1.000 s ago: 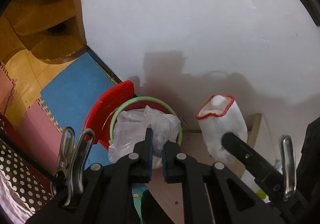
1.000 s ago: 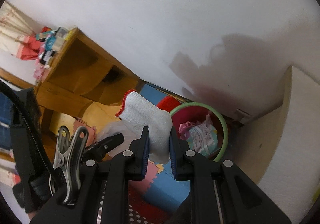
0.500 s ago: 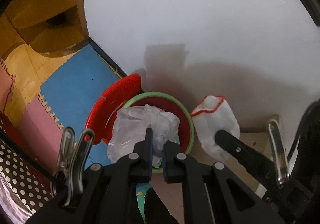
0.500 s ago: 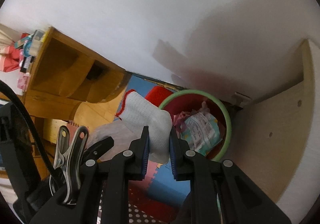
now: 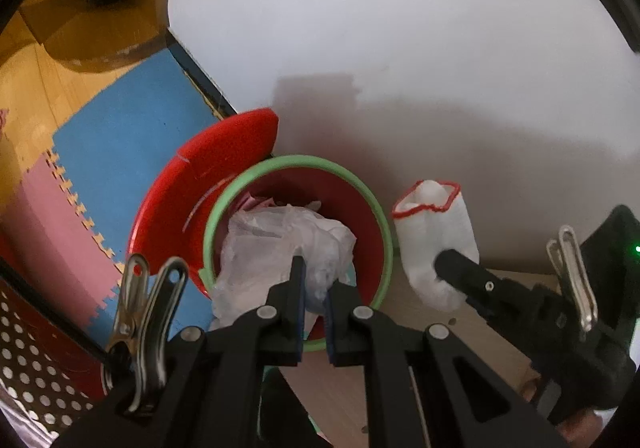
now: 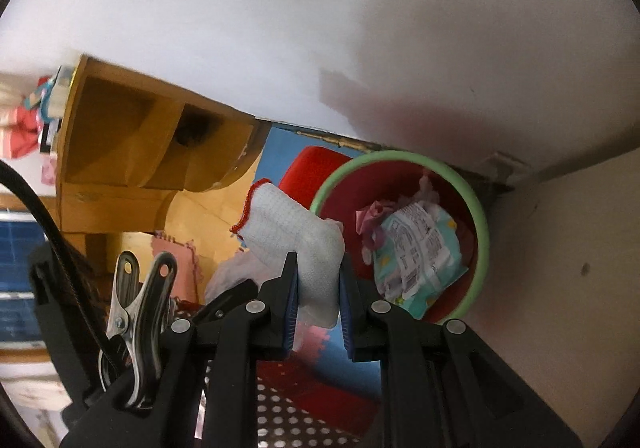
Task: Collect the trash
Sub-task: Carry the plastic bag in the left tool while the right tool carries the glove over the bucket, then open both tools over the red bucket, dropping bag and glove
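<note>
A red bin with a green rim (image 5: 372, 208) stands on the floor against the white wall; it also shows in the right wrist view (image 6: 482, 232). My left gripper (image 5: 314, 280) is shut on a crumpled clear plastic bag (image 5: 272, 244) and holds it over the bin's mouth. My right gripper (image 6: 318, 280) is shut on a white cloth with a red hem (image 6: 296, 232), just left of the bin; the cloth also shows in the left wrist view (image 5: 436, 232). A light blue wrapper (image 6: 420, 252) and pink scraps (image 6: 370, 216) lie inside the bin.
The bin's red lid (image 5: 200, 184) leans behind it. A light wooden board (image 5: 400, 368) lies right of the bin. Blue and pink foam mats (image 5: 120, 136) cover the floor. A wooden shelf unit (image 6: 140, 140) stands at the left. A red dotted surface (image 5: 36, 368) is below left.
Both grippers have moved closer to the bin and now look down into it. The plastic bag now hangs over the bin's mouth. Both grips are unchanged.
</note>
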`<state>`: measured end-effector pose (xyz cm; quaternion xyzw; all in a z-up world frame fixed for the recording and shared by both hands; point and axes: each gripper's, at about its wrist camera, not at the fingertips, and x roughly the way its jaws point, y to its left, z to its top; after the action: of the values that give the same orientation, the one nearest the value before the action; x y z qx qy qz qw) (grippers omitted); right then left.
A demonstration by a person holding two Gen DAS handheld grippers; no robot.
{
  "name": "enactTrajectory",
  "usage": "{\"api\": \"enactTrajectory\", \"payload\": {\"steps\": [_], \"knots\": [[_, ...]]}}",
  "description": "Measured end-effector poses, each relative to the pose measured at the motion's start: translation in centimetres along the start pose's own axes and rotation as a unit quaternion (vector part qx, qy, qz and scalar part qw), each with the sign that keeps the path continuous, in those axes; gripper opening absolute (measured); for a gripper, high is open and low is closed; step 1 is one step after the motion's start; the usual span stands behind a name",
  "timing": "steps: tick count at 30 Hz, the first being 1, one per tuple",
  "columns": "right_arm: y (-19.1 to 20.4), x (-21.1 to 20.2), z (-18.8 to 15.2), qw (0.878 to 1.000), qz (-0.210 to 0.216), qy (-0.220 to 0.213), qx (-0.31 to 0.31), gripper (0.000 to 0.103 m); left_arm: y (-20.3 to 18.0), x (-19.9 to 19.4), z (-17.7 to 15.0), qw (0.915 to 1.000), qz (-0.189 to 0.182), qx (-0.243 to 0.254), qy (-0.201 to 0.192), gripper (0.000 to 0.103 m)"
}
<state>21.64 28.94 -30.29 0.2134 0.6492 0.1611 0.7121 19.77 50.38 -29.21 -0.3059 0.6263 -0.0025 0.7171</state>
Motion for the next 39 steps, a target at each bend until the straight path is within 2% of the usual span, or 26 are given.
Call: {"api": "enactTrajectory", "payload": {"steps": [5, 9, 13, 17, 20, 22, 24, 25, 26, 27, 29, 32, 35, 39], "knots": [[-1.3, 1.7, 1.1, 1.000, -0.016, 0.025, 0.002, 0.018, 1.1, 1.2, 0.1, 1.0000, 0.000, -0.007, 0.000, 0.007], [-1.6, 4.6, 1.5, 0.997, -0.045, 0.068, -0.004, 0.019, 1.9, 3.1, 0.3, 0.9997, 0.007, -0.015, 0.016, 0.007], [-2.7, 8.8, 0.7, 0.990, -0.082, 0.111, -0.001, 0.019, 1.8, 5.2, 0.2, 0.9992, 0.021, -0.008, 0.032, 0.007], [-4.0, 10.9, -0.6, 0.987, -0.096, 0.129, 0.018, 0.020, 1.8, 6.9, -0.2, 0.9980, 0.041, -0.004, 0.047, 0.007], [-5.2, 11.5, -1.5, 0.986, -0.096, 0.131, 0.030, 0.021, 1.1, 7.2, -0.1, 0.9975, 0.051, -0.008, 0.048, 0.021], [-6.2, 11.7, -1.9, 0.985, -0.100, 0.131, 0.054, 0.024, 0.7, 7.2, 0.0, 0.9975, 0.055, -0.001, 0.044, 0.048], [-7.5, 11.9, -2.4, 0.983, -0.081, 0.133, 0.098, 0.027, 0.5, 6.9, 0.3, 0.9974, 0.061, 0.006, 0.038, 0.058], [-7.2, 11.8, -2.3, 0.984, -0.074, 0.129, 0.102, 0.033, 0.4, 6.8, 0.6, 0.9974, 0.061, 0.007, 0.038, 0.060], [-7.0, 11.7, -2.1, 0.985, -0.070, 0.123, 0.097, 0.045, 0.4, 6.4, 0.9, 0.9974, 0.062, 0.005, 0.036, 0.061], [-6.6, 11.5, -1.9, 0.986, -0.071, 0.118, 0.090, 0.051, 0.5, 6.1, 1.2, 0.9975, 0.060, 0.004, 0.037, 0.065], [-6.0, 11.1, -1.5, 0.988, -0.088, 0.102, 0.074, 0.066, 0.7, 5.2, 1.6, 0.9977, 0.054, 0.003, 0.042, 0.068], [-5.1, 9.6, -1.2, 0.991, -0.089, 0.085, 0.056, 0.077, 0.3, 2.6, 2.4, 0.9985, 0.046, 0.009, 0.028, 0.069], [-3.1, 7.5, -0.8, 0.995, -0.081, 0.056, 0.026, 0.078, -0.6, 0.1, 2.8, 0.9978, 0.062, 0.020, 0.004, 0.073], [-0.9, 4.9, -0.9, 0.998, -0.040, 0.037, 0.008, 0.078, -1.5, -3.7, 2.8, 0.9970, 0.071, 0.024, -0.018, 0.074]]}}
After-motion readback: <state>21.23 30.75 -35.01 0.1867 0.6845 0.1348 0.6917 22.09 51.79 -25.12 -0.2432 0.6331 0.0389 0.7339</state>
